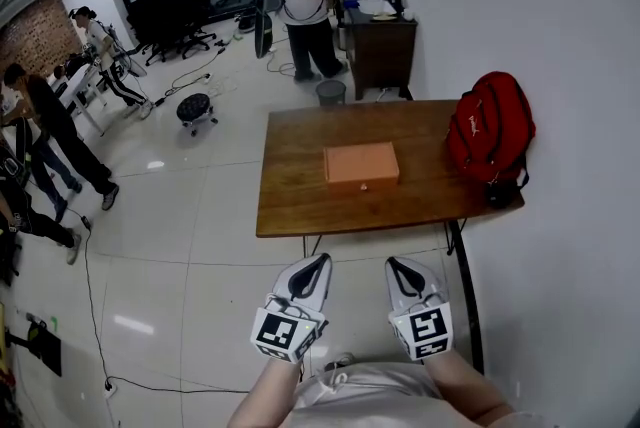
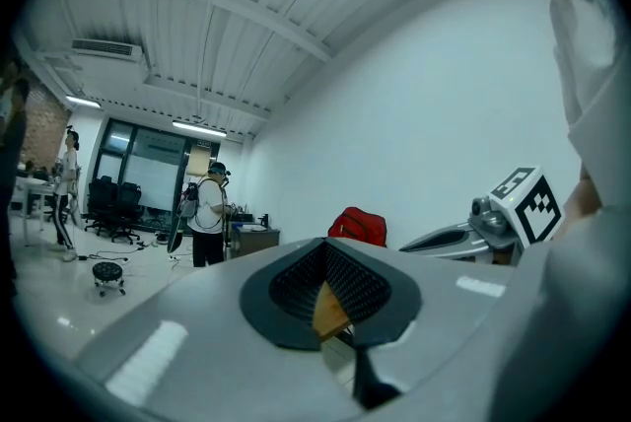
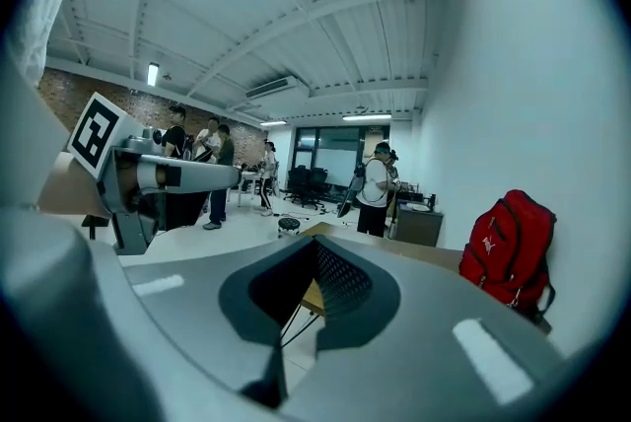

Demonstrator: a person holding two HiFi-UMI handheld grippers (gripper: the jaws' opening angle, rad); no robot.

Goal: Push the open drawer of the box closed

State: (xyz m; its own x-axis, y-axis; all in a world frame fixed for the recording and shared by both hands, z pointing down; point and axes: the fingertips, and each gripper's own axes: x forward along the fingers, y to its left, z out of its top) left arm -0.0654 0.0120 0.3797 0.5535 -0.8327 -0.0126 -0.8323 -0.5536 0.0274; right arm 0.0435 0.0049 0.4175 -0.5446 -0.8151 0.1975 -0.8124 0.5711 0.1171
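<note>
**Head view**
- Box: the orange box (image 1: 361,166) lay near the middle of the wooden table (image 1: 300,206), at 12 o'clock from both grippers and well apart from them.
- Drawer: its front, marked by a small knob (image 1: 363,184), faced 6 o'clock toward the person. How far the drawer stood out was too small to tell.
- Backpack: the red backpack (image 1: 490,128) sat at 3 o'clock of the box, at the table's right end and clear of the box.
- Left gripper: the left gripper (image 1: 322,260) was held low by the body, at 7 o'clock of the box and short of the table edge.
- Right gripper: the right gripper (image 1: 393,264) was just beside it, at 5 o'clock of the box.

**Left gripper view**
- Jaws: together, with nothing between them. Only a sliver of the table showed past the pads.
- Around: the right gripper was at 3 o'clock and the backpack was far off at 12 o'clock.

**Right gripper view**
- Jaws: together and empty.
- Around: the table was ahead at 12 o'clock, the backpack at 3 o'clock and the left gripper at 9 o'clock.

**Step in hand**
- Stage: probably the approach, with no contact made yet.
- Doing it well: keeping one pair of jaws shut should give a blunt pusher. It should meet the drawer front squarely near the knob and press straight toward 12 o'clock.
- Risk: the box looked light and might slide, so the other gripper could brace its far side.
</note>
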